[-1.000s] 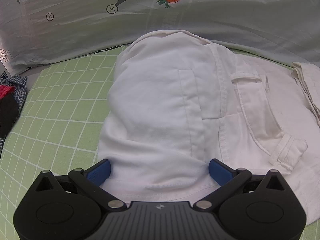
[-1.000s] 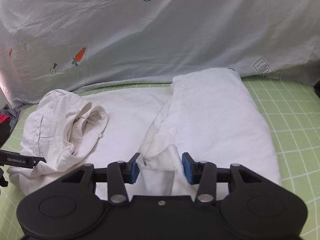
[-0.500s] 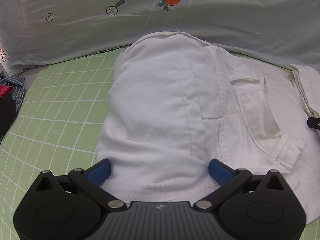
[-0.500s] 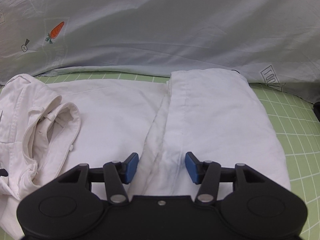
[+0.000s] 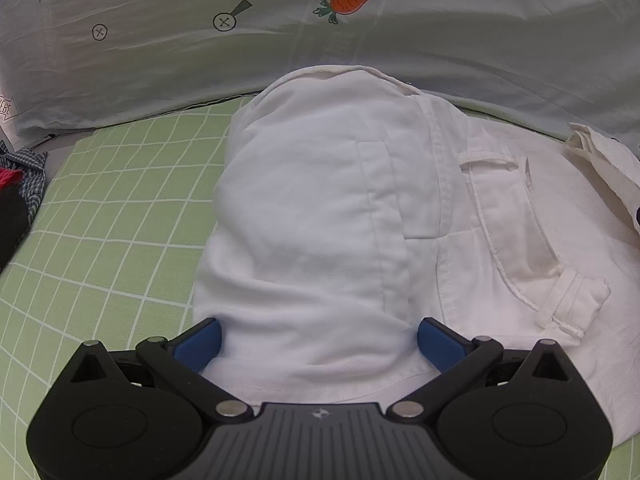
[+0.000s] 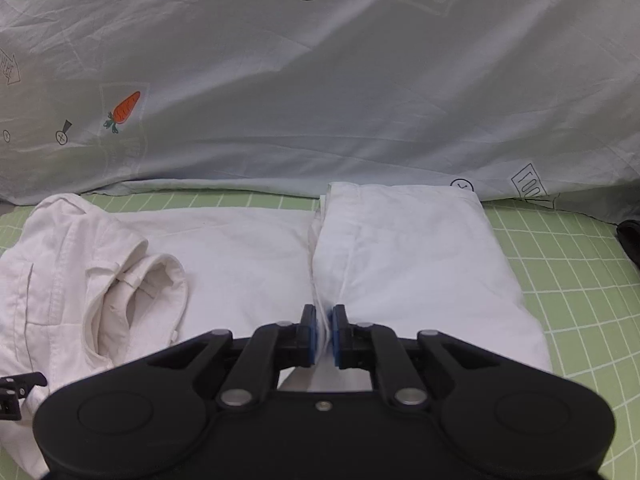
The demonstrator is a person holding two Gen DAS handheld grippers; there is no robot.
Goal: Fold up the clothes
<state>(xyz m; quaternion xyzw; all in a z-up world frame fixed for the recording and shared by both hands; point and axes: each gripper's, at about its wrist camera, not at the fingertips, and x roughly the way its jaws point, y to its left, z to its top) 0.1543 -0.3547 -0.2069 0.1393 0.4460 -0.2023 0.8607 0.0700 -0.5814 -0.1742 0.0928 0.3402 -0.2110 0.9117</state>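
The right gripper [image 6: 323, 334] is closing its jaws on a thin ridge of white cloth at the near edge of the white trousers [image 6: 248, 264], where the doubled-back leg section [image 6: 408, 256] is meeting the flat layer under it, and the blue pads are already pinching that ridge. The left gripper [image 5: 318, 340] is standing spread wide at the waist end [image 5: 312, 216], with the cloth lying between its fingers but not squeezed. The trousers are lying across the green checked sheet [image 6: 560, 264], in front of the pale quilt with carrots [image 6: 320, 80]. To do this fold well, I think the right side should be taking all the layers of the edge together, not only the top one; from this view it is hard to tell how many layers are inside the pinch. The lift should be going slowly and evenly, so the leg is travelling over toward the waistband [image 5: 516, 256] without dragging the lower cloth. The left side should be taking hold of the waist end so that it does not slide.
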